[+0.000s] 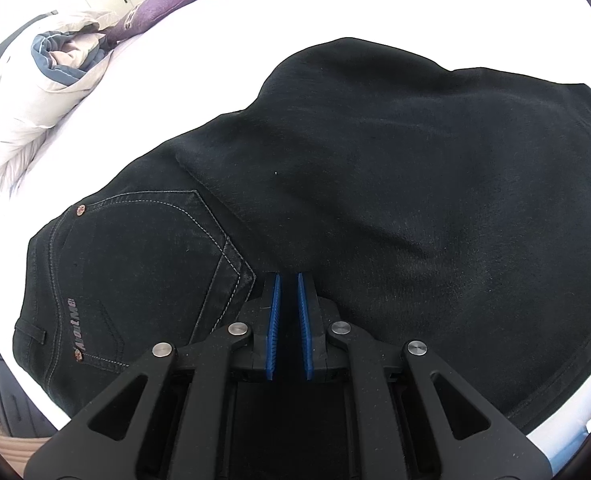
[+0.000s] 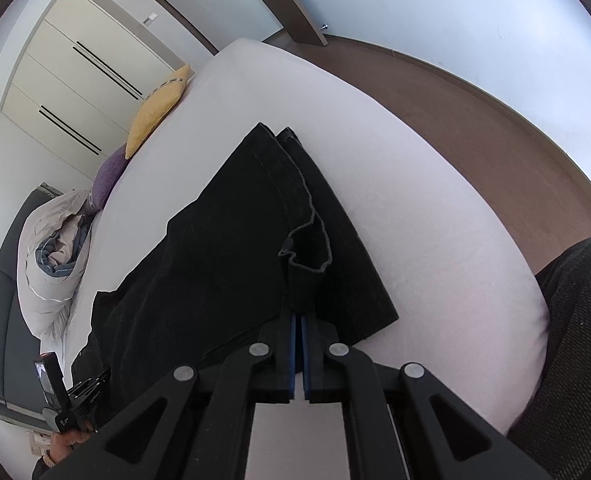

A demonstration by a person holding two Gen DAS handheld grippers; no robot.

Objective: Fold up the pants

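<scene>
Black jeans (image 1: 375,184) lie on the white bed, one layer folded over the seat with its stitched back pocket (image 1: 143,256). My left gripper (image 1: 289,280) sits at the edge of that folded layer beside the pocket. Its blue pads (image 1: 274,320) are nearly together with dark cloth between them. In the right wrist view the jeans (image 2: 223,240) stretch away towards the pillows. My right gripper (image 2: 298,318) is shut on a leg's hem (image 2: 307,248), which stands up crumpled from its tips. The left gripper (image 2: 75,396), held in a hand, shows at the lower left.
A rumpled grey duvet (image 2: 47,264), a purple cushion (image 2: 107,180) and a yellow cushion (image 2: 155,116) lie along the bed's far side. The bed's edge (image 2: 527,280) drops to a brown floor (image 2: 475,120) on the right. A person's dark clothing (image 2: 575,340) is at the right rim.
</scene>
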